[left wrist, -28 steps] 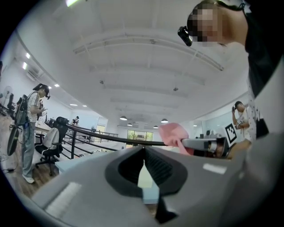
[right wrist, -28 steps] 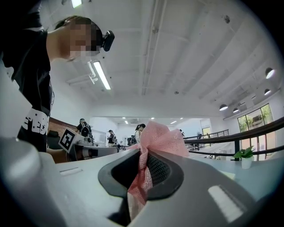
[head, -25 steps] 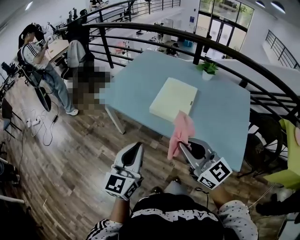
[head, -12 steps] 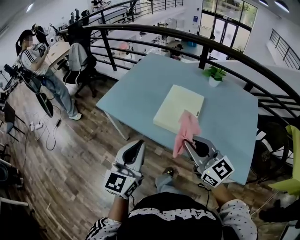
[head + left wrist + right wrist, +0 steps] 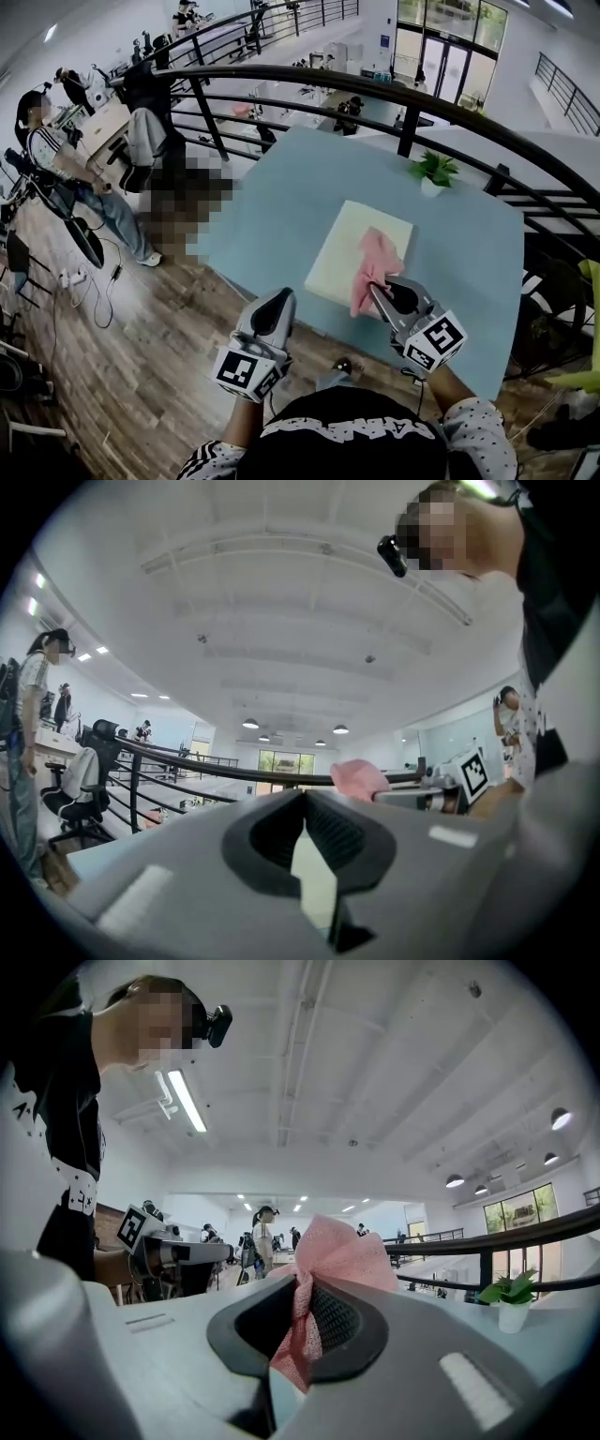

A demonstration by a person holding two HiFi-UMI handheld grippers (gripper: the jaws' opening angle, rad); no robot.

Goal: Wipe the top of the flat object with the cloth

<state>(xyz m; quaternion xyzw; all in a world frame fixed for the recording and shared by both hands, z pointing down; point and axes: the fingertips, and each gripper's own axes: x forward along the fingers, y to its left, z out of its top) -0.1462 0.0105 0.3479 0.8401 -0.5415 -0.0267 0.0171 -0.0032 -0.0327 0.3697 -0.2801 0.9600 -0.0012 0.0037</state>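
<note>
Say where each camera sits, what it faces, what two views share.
Head view: head-mounted, facing down at table, cloth; left gripper, right gripper, shoulders show.
Left gripper view: on left gripper, along shut fingers toward railing; torso at right.
Right gripper view: on right gripper, along fingers clamping cloth; torso at left.
Shared: the cloth.

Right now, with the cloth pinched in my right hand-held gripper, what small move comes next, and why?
Probably ease the right hand-held gripper down and forward so the pink cloth presses onto the pale yellow flat pad. Its jaws are shut on the cloth, which hangs over the pad's near right part, and most of the top lies bare beyond it.
</note>
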